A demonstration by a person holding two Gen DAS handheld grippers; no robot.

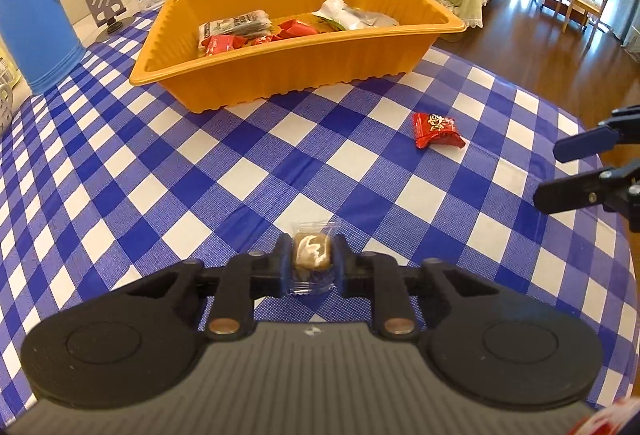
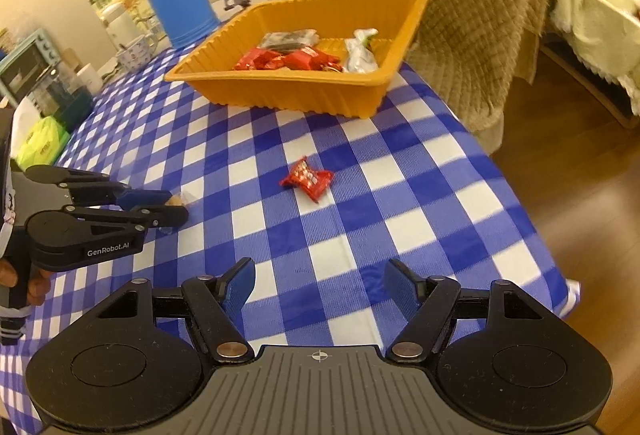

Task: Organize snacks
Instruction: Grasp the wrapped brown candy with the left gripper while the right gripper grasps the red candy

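Observation:
My left gripper point(image 1: 312, 259) is shut on a small brown candy in a clear wrapper point(image 1: 312, 253), low over the checked tablecloth. It shows from the side in the right wrist view point(image 2: 176, 207). A red snack packet point(image 1: 438, 130) lies loose on the cloth ahead and to the right; it also shows in the right wrist view point(image 2: 307, 179). The orange tray point(image 1: 248, 75) at the far side holds several red and silver packets; it also shows in the right wrist view point(image 2: 280, 91). My right gripper point(image 2: 320, 287) is open and empty, short of the red packet.
A blue thermos point(image 1: 32, 3) stands left of the tray. A phone stand point(image 1: 106, 7) sits behind it. Cups, a small oven and a green bag point(image 2: 40, 143) crowd the table's left side. A quilted chair point(image 2: 476, 15) stands beyond the right table edge.

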